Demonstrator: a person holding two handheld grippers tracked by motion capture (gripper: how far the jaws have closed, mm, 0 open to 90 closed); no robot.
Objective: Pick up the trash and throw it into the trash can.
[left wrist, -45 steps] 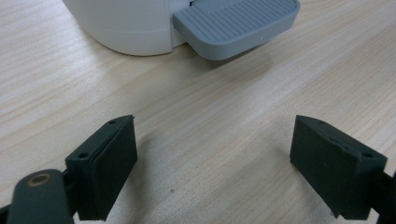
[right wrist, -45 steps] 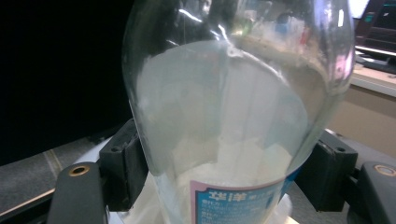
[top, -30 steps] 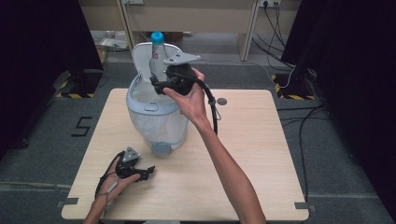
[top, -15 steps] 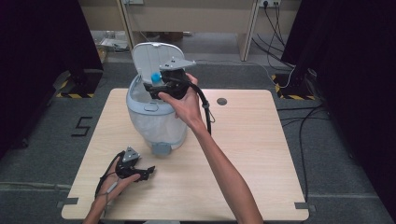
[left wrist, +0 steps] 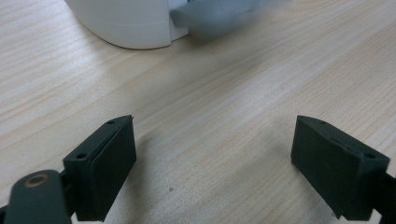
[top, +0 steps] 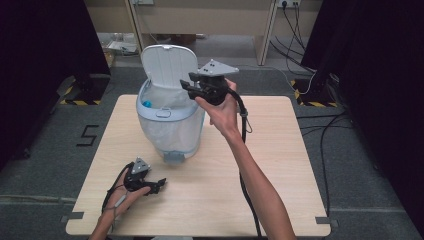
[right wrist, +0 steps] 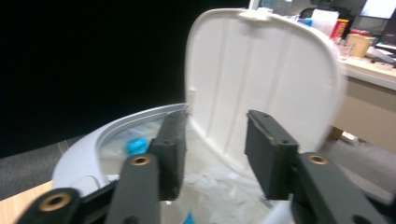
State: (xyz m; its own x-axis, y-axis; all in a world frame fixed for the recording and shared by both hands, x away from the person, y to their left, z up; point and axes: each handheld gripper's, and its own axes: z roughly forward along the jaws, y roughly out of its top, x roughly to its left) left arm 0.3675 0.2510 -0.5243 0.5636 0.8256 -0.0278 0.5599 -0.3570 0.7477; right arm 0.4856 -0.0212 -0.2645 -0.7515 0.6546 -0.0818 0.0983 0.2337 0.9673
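a white pedal bin (top: pixel 170 125) with a pale blue rim stands on the far left part of the light wooden desk (top: pixel 280 165), its lid (top: pixel 167 65) swung up and back so the inside is open to view; a clear liner bag (top: pixel 165 102) lines the bin, and a small bright blue cap (top: pixel 146 104) shows inside near the left wall; in the right gripper view the same blue cap (right wrist: pixel 137 145) lies low in the bin among crumpled clear plastic, with what looks like part of a bottle blurred at the bottom edge, too unclear to be sure; the grey foot pedal (top: pixel 172 157) juts from the bin's base toward the person

the right tool (top: pixel 192 87) is held in the air by the right hand (top: pixel 222 107) just above the bin's right rim, pointing left over the opening; its jaws stand apart with a moderate gap and nothing between them, the raised lid visible through the gap; its cable (top: pixel 243 117) hangs down along the forearm

the left tool (top: pixel 159 185) rests low on the near left of the desk, well apart from the bin, held by the left hand (top: pixel 125 192); in the left gripper view its jaws are spread wide over bare wood with nothing in them, and the bin's white base (left wrist: pixel 126 23) sits ahead of it
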